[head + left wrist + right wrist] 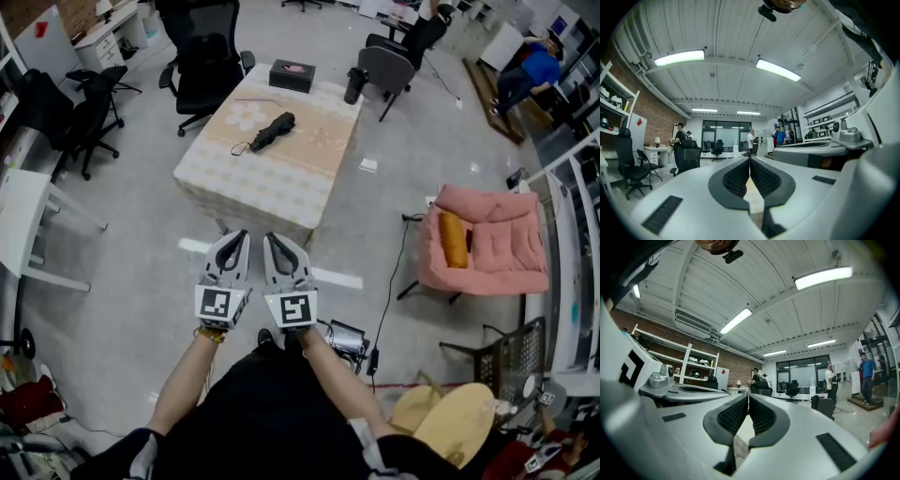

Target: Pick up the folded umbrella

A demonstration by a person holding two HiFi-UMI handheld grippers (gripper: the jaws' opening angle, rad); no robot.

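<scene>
Head view down, umbrella (272,132) far; gripper views level.

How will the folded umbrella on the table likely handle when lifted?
The umbrella looks short and slim, so probably light and stiff. Its dark fabric may squash under grip. Its loose cord would likely dangle.

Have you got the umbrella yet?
Not yet. Nothing is done: the folded umbrella lies on the table, untouched. The left gripper and the right gripper are shut, empty and held short of the table. Left to do: step closer, open one, grab it and lift.
</scene>
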